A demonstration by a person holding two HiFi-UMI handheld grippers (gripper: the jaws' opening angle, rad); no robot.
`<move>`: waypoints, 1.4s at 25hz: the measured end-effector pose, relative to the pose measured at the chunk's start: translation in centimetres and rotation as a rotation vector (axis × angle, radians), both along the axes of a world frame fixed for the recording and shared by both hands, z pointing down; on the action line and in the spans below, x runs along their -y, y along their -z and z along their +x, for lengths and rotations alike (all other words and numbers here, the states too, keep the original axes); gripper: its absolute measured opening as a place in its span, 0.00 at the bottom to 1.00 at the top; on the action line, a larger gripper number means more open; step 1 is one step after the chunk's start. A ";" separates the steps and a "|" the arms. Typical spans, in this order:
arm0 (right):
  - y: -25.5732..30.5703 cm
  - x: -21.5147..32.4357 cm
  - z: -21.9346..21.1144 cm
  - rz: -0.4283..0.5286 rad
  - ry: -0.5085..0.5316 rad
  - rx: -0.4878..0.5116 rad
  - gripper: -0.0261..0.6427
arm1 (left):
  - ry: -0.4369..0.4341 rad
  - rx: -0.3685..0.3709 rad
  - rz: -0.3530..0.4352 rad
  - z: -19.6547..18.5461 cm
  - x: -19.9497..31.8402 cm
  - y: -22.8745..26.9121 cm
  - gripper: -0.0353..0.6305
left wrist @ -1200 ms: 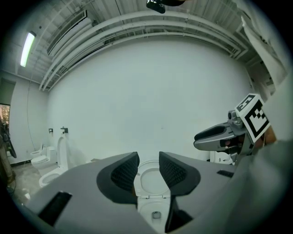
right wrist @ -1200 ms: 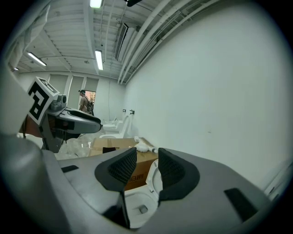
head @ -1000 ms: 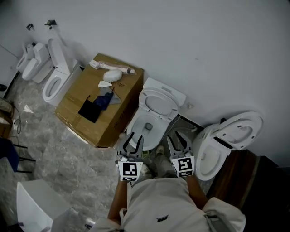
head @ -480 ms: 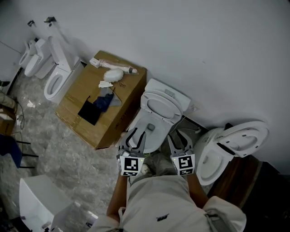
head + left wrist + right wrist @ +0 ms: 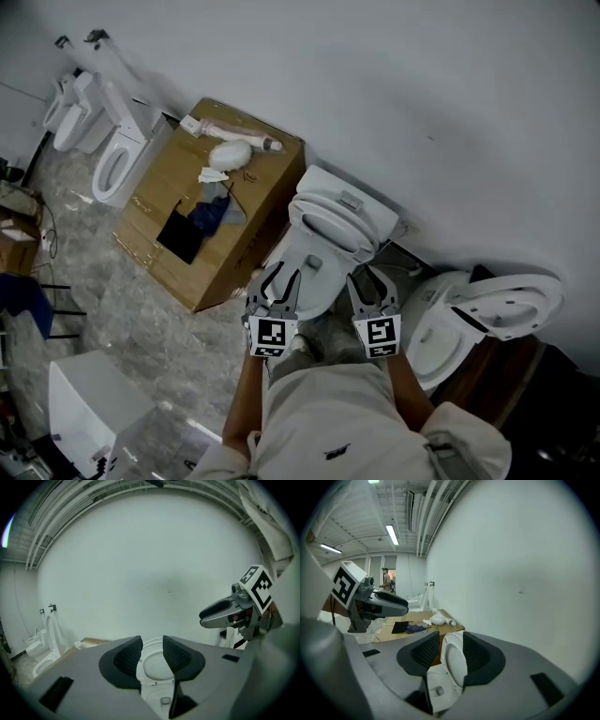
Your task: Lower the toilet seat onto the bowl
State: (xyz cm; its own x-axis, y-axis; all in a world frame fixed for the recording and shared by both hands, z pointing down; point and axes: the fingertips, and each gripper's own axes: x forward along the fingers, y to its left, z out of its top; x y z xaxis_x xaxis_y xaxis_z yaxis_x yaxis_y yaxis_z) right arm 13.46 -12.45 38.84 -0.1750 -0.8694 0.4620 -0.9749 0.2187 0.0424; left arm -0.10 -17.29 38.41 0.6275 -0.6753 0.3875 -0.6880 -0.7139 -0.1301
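Note:
A white toilet point(image 5: 302, 274) stands against the wall with its seat and lid point(image 5: 335, 228) tilted up toward the tank. Both grippers hover over the bowl's near rim, touching nothing. My left gripper point(image 5: 278, 279) is on the left, its jaws a narrow gap apart and empty. In the left gripper view point(image 5: 151, 652) the raised seat point(image 5: 156, 666) shows through that gap. My right gripper point(image 5: 372, 283) is on the right, its jaws opening with nothing between them. The right gripper view point(image 5: 451, 652) shows the seat point(image 5: 454, 662) edge-on beyond the pads.
A cardboard box point(image 5: 159, 234) with a rag and white items on top stands just left of the toilet. Another toilet point(image 5: 469, 319) with its lid up sits close on the right. More toilets point(image 5: 108, 155) stand far left along the wall. A white object point(image 5: 75, 403) lies bottom left.
Both grippers have edged forward, closer to the bowl's near rim. The head view has shifted slightly. The seat stays raised.

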 end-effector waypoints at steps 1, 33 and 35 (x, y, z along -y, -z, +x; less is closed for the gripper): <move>-0.6 0.4 0.5 -0.009 0.001 0.000 0.27 | -0.005 0.009 -0.004 0.5 0.5 -0.5 0.29; -15.6 10.0 7.4 -0.171 -0.005 -0.020 0.30 | -0.302 0.268 -0.077 11.8 13.2 -15.5 0.40; -15.9 10.3 7.3 -0.165 -0.010 -0.012 0.30 | -0.324 0.280 -0.073 12.2 13.7 -16.0 0.41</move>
